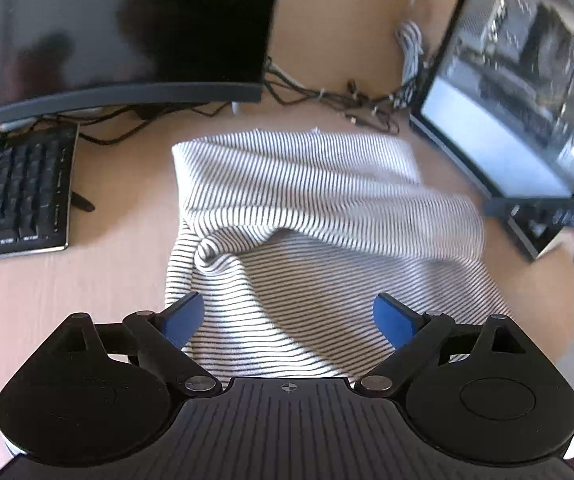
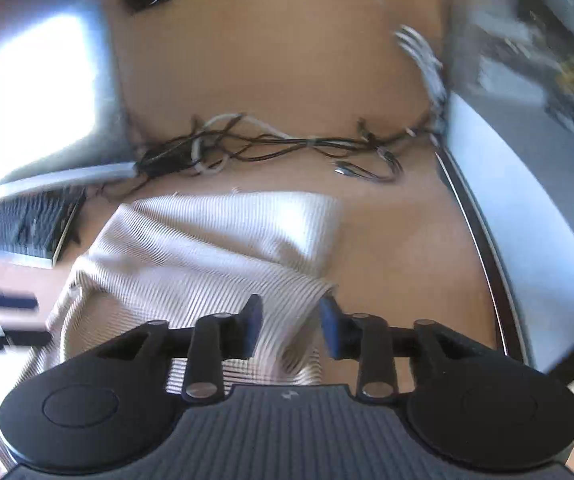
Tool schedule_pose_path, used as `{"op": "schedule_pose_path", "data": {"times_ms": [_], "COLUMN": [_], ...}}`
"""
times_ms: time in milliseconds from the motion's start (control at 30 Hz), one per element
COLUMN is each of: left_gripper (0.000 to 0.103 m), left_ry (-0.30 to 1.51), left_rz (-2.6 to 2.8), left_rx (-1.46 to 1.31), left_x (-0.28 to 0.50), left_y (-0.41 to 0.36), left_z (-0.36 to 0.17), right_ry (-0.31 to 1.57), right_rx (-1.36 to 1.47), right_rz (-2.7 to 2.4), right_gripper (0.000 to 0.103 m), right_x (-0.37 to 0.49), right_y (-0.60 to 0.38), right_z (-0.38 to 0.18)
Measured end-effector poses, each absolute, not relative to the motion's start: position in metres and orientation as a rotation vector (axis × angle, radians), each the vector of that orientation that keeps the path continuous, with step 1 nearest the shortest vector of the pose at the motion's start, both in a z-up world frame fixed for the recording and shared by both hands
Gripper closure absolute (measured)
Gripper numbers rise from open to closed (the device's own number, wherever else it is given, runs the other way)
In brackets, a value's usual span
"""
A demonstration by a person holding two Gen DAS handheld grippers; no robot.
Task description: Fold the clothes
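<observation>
A white garment with thin black stripes [image 1: 319,208] lies partly folded on a light wooden desk [image 1: 119,216], its far half doubled over the near half. My left gripper [image 1: 289,320] hovers over its near edge, blue pads wide apart and empty. In the right wrist view the same garment [image 2: 207,248] lies ahead and to the left. My right gripper [image 2: 291,328] is above its right near corner, jaws partly open, with cloth showing between them but not clamped. The right gripper also shows blurred at the right edge of the left wrist view [image 1: 559,212].
A dark monitor [image 1: 107,28] and black keyboard [image 1: 15,192] stand at the left. A second monitor [image 1: 527,92] stands at the right, close to the garment. A tangle of cables [image 2: 271,148] runs along the desk behind the garment.
</observation>
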State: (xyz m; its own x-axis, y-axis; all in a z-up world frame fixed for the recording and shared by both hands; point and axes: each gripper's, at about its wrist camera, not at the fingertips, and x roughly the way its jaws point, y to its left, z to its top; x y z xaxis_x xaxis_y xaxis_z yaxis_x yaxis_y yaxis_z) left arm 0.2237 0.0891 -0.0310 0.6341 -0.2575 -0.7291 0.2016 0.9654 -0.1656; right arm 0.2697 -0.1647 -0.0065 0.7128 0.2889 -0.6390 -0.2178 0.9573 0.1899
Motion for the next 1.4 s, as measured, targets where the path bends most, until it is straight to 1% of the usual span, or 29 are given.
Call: {"op": "schedule_pose_path", "data": {"times_ms": [33,67,100,133,200,267,300,333,367,400,433,467,500,567,600,667,733,800,900,967,1033,1133,1200,1233,1267,1300,1333,1367,1400], "left_gripper": [0.008,0.008,0.007,0.007,0.007,0.006,0.005,0.004,0.004,0.004,0.003,0.003,0.003,0.003,0.003,0.003,0.003,0.003,0.002,0.002,0.001,0.0,0.0,0.0,0.0,0.0,0.0,0.0,0.0], "left_ry": [0.845,0.845,0.845,0.844,0.838,0.833,0.831,0.83,0.829,0.828,0.828,0.83,0.832,0.83,0.829,0.832,0.838,0.843,0.843,0.831,0.815,0.805,0.804,0.804,0.804,0.806,0.807,0.809,0.812], "left_rz": [-0.257,-0.251,-0.246,-0.24,-0.234,-0.233,-0.234,-0.235,-0.236,-0.237,-0.237,-0.235,-0.23,-0.225,-0.22,-0.205,-0.19,-0.169,-0.157,-0.159,-0.17,-0.193,-0.207,-0.214,-0.221,-0.229,-0.235,-0.241,-0.249], "left_rx": [-0.059,-0.051,-0.044,-0.038,-0.029,-0.03,-0.034,-0.036,-0.04,-0.044,-0.049,-0.053,-0.056,-0.061,-0.061,-0.056,-0.045,-0.037,-0.052,-0.056,-0.05,-0.028,-0.011,-0.003,0.002,0.002,0.003,0.004,0.004], "left_x": [0.225,0.226,0.226,0.227,0.23,0.232,0.233,0.234,0.235,0.236,0.238,0.241,0.245,0.252,0.256,0.262,0.266,0.268,0.27,0.271,0.273,0.277,0.28,0.281,0.283,0.284,0.285,0.286,0.287], "left_y": [0.088,0.088,0.088,0.086,0.085,0.083,0.083,0.083,0.085,0.086,0.087,0.088,0.088,0.088,0.087,0.087,0.089,0.092,0.098,0.098,0.094,0.087,0.082,0.08,0.078,0.076,0.075,0.073,0.072], "left_z": [-0.032,-0.033,-0.033,-0.034,-0.033,-0.032,-0.032,-0.031,-0.031,-0.032,-0.033,-0.034,-0.036,-0.038,-0.039,-0.042,-0.044,-0.044,-0.041,-0.035,-0.028,-0.023,-0.022,-0.022,-0.021,-0.022,-0.023,-0.024,-0.026], "right_ry": [0.722,0.719,0.712,0.705,0.722,0.788,0.83,0.866,0.901,0.917,0.904,0.87,0.816,0.698,0.637,0.528,0.466,0.454,0.552,0.656,0.749,0.798,0.786,0.767,0.747,0.727,0.708,0.692,0.677], "right_rx": [0.15,0.196,0.22,0.244,0.246,0.258,0.27,0.287,0.304,0.296,0.272,0.246,0.22,0.172,0.151,0.116,0.11,0.087,0.109,0.104,0.1,0.089,0.099,0.116,0.132,0.149,0.166,0.193,0.219], "right_rz": [0.273,0.264,0.266,0.267,0.262,0.261,0.267,0.283,0.3,0.328,0.375,0.412,0.443,0.474,0.482,0.477,0.462,0.436,0.398,0.35,0.296,0.248,0.225,0.224,0.224,0.223,0.223,0.244,0.265], "right_gripper": [0.058,0.051,0.049,0.048,0.042,0.042,0.043,0.048,0.07,0.085,0.085,0.088,0.091,0.093,0.099,0.1,0.099,0.099,0.099,0.099,0.097,0.094,0.084,0.081,0.075,0.066,0.06,0.046,0.038], "right_x": [0.27,0.271,0.276,0.282,0.297,0.305,0.309,0.309,0.31,0.308,0.31,0.31,0.314,0.329,0.336,0.352,0.365,0.375,0.386,0.388,0.381,0.367,0.359,0.354,0.348,0.343,0.337,0.33,0.324], "right_y": [-0.173,-0.182,-0.185,-0.188,-0.182,-0.174,-0.172,-0.17,-0.168,-0.163,-0.156,-0.15,-0.143,-0.132,-0.129,-0.125,-0.128,-0.131,-0.14,-0.143,-0.145,-0.15,-0.16,-0.161,-0.163,-0.164,-0.166,-0.166,-0.166], "right_z": [-0.006,-0.006,-0.001,0.003,0.003,-0.014,-0.024,-0.032,-0.04,-0.041,-0.035,-0.026,-0.012,0.024,0.041,0.071,0.087,0.085,0.048,0.011,-0.024,-0.049,-0.048,-0.044,-0.039,-0.034,-0.029,-0.025,-0.022]}}
